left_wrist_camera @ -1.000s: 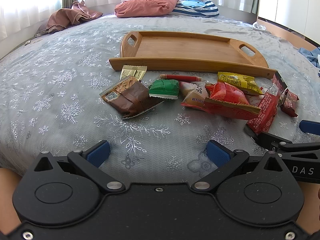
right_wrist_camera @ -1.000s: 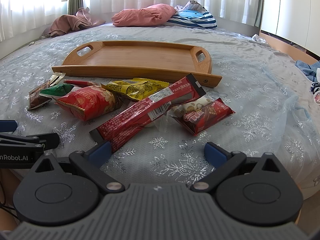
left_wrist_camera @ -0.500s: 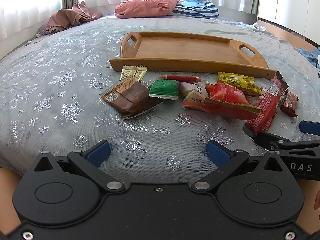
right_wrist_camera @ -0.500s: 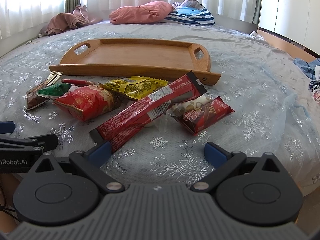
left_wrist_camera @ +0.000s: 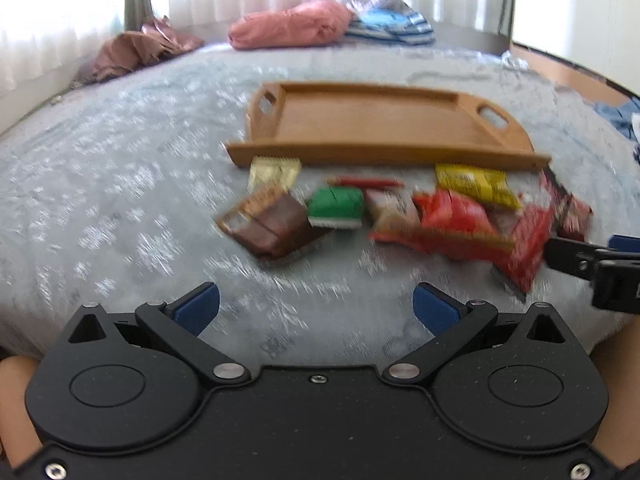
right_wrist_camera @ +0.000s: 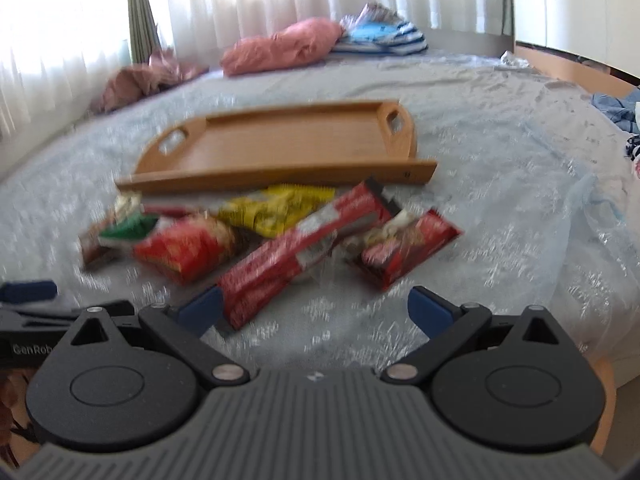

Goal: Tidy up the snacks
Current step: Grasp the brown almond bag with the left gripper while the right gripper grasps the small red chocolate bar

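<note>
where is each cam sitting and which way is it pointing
Left wrist: rides the left tongs, low at the near edge of the bed, facing the tray across the snacks; its own open blue pads show, with the right tongs poking in at the right.
Right wrist: rides the right tongs, facing the same way from further right; own open pads, left tongs at the left edge.
Shared: tray, green packet, long red bar, pink pillow.

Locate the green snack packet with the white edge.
In the left wrist view the green snack packet lies on the bedspread, in front of the wooden tray, between the brown wrapper and the red crinkled bag.
</note>
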The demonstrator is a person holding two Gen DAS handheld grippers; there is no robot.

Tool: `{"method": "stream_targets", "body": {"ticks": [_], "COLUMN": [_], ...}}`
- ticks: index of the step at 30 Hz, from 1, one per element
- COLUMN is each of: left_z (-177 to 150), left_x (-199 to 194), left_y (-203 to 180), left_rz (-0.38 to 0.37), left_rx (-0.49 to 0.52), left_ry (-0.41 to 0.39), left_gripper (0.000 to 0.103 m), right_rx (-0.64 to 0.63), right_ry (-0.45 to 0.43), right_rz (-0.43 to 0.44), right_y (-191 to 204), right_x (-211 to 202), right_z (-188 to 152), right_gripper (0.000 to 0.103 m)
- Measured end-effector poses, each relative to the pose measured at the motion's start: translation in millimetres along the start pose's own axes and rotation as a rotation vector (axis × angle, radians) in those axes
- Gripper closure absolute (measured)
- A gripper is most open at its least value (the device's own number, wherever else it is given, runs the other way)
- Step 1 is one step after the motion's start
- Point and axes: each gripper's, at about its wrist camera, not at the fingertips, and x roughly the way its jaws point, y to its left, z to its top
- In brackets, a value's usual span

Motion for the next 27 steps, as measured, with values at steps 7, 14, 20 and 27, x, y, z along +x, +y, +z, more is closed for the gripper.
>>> {"method": "stream_targets", "body": {"ticks": [7, 14, 20, 27], "left_z": [15, 21, 17, 20], "left_x": [-6, 12, 26, 42], "left_y": [18, 31, 26, 19], "left_rz": [0.064, 0.093, 0.078, 0.075], "left_rx": [-0.081, -0.099, -0.105, -0.153], "left_ry": [-0.091, -0.069, -0.036, -0.023], "left_gripper": [0.002, 0.034, 0.033, 0.022], "right_rx": [-0.006, 0.044, 0.027, 0.009], "right_ry": [-0.067, -0.062, -0.023, 0.011], "right_rz": [-0.105, -0.171, -0.229, -0.241], "right_y": [-10, -22, -23, -20], "right_x": [-2, 7, 20, 34], "right_z": [15, 22, 22, 21], "right_gripper": [0.003, 0.011, 0.013, 0.013]}}
